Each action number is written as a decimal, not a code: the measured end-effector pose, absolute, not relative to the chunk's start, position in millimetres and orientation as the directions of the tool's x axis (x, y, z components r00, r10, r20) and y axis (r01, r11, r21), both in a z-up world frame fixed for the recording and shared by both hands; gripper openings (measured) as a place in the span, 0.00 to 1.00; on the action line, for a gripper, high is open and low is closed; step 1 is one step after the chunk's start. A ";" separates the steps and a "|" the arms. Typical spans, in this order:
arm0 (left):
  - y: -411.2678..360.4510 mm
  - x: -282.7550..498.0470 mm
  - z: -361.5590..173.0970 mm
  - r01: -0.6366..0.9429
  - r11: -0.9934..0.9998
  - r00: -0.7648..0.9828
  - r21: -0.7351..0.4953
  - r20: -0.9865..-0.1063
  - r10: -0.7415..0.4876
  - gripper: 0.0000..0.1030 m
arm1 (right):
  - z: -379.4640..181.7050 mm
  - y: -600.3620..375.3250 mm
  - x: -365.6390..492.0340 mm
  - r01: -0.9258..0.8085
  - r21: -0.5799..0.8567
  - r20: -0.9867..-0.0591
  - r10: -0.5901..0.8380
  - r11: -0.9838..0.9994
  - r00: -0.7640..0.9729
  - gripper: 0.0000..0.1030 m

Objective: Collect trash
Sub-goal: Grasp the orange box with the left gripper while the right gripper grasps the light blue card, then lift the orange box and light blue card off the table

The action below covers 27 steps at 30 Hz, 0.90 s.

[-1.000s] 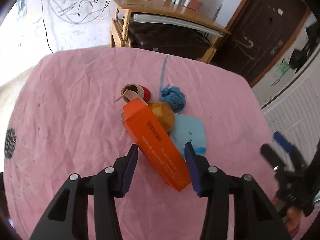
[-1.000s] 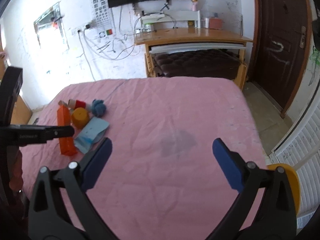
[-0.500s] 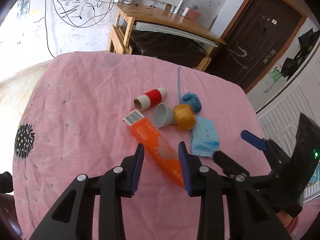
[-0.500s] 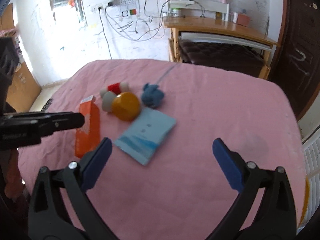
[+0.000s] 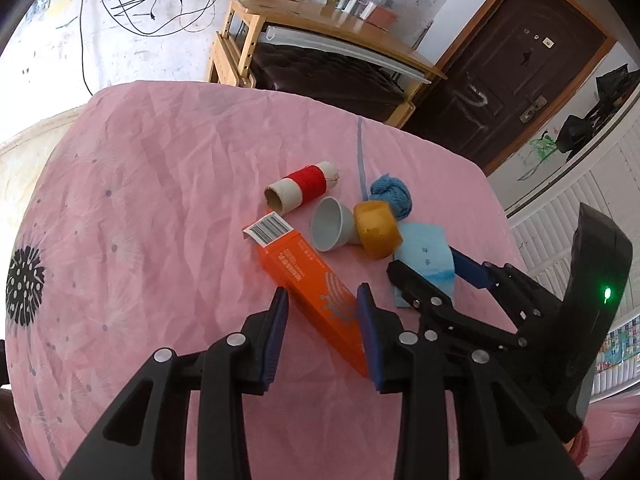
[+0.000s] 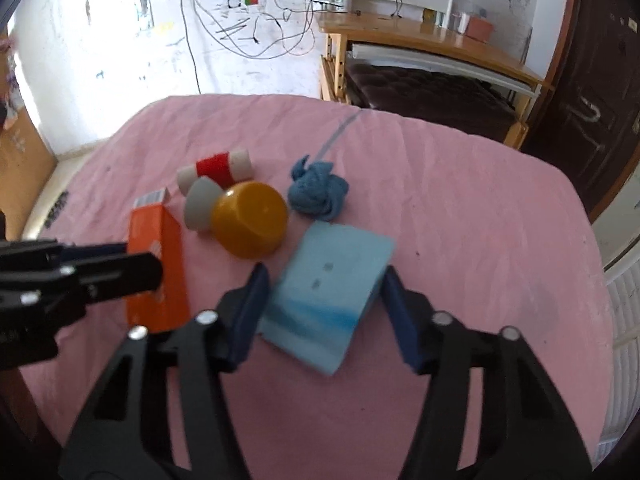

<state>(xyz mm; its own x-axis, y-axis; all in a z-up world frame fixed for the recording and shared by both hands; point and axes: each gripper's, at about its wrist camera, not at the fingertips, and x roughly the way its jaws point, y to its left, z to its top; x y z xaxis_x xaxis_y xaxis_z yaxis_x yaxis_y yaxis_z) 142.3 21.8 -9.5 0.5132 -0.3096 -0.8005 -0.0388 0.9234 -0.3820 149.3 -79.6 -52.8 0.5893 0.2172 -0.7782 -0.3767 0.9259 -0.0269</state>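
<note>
my left jaws [image 5: 322, 320] narrow, straddling orange box [image 5: 316, 292]; my right jaws [image 6: 324, 300] closing around blue packet [image 6: 328, 292].

The long orange cardboard box [image 5: 316, 296] has its near end hidden behind the left gripper [image 5: 322, 322]. The print on it is too small to read.

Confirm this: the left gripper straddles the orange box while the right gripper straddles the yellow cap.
Not quite. The right gripper straddles the light blue packet, not the yellow cap, which lies beyond its fingertips; its jaws are closing. The right wrist view shows this. The left gripper does straddle the orange box.
</note>
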 end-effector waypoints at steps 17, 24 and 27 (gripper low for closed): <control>-24.0 160.6 -10.3 -0.043 0.977 0.496 -0.211 -0.853 -0.162 0.34 | -33.5 -161.6 140.9 -0.290 -0.005 -0.724 0.197 0.957 0.661 0.39; -35.0 150.6 -1.9 -0.005 0.990 0.542 -0.143 -0.832 -0.117 0.25 | -34.5 -181.8 138.5 -0.273 0.033 -0.706 0.216 0.961 0.674 0.39; -32.6 145.7 4.5 -0.002 0.988 0.550 -0.157 -0.825 -0.130 0.21 | -32.0 -187.2 133.4 -0.264 0.039 -0.695 0.216 0.964 0.686 0.39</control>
